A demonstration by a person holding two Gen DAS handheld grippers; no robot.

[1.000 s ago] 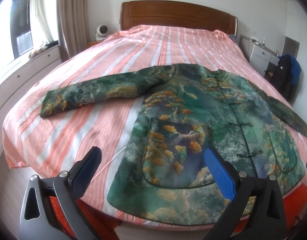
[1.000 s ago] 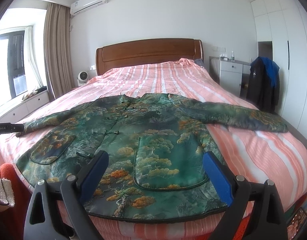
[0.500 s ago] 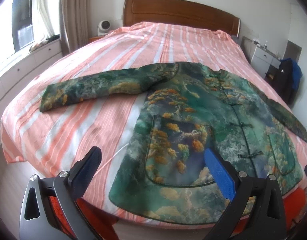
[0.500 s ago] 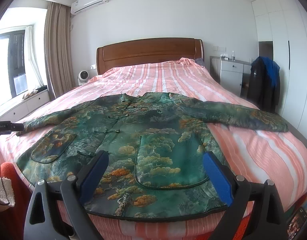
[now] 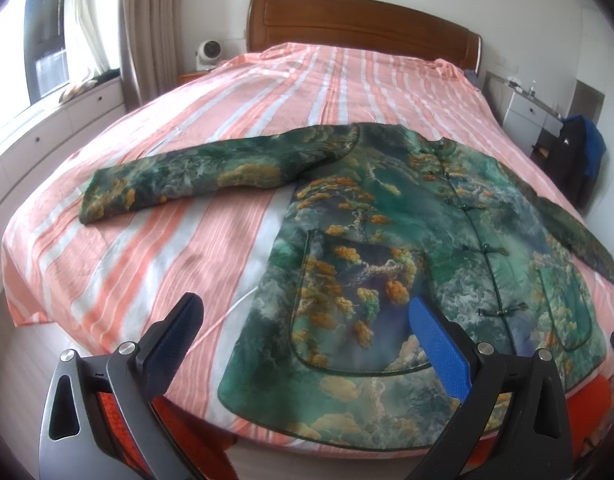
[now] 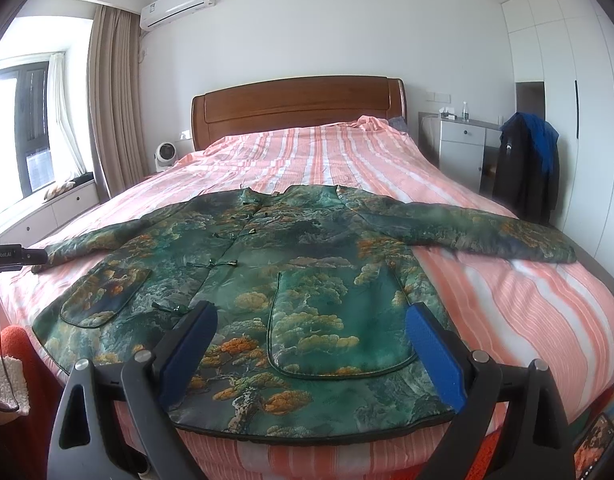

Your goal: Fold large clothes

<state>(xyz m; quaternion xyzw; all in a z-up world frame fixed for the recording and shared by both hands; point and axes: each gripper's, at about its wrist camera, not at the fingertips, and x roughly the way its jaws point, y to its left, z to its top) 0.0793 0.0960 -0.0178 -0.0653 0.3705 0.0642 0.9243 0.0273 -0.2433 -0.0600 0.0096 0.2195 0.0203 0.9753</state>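
- The left gripper (image 5: 303,340) has its blue-padded fingers spread wide apart with nothing between them, held above the foot edge of the bed.
- The right gripper (image 6: 311,344) is likewise wide apart and holds nothing, poised above the jacket's hem.
- A green jacket (image 5: 407,248) printed with orange-gold trees lies flat and face up on the bed, buttoned down the front with knot fastenings, its hem at the foot edge.
- Both sleeves are stretched out sideways; the left sleeve (image 5: 195,176) rests on bare bedspread, and the right sleeve (image 6: 467,228) reaches towards the bed's right side.
- The bedspread (image 5: 307,92) has salmon and white stripes and runs up to a wooden headboard (image 6: 299,112).
- A small white fan (image 6: 165,156) stands beside the headboard.
- A dark coat (image 6: 527,164) hangs near a grey cabinet (image 6: 459,148) on the right.
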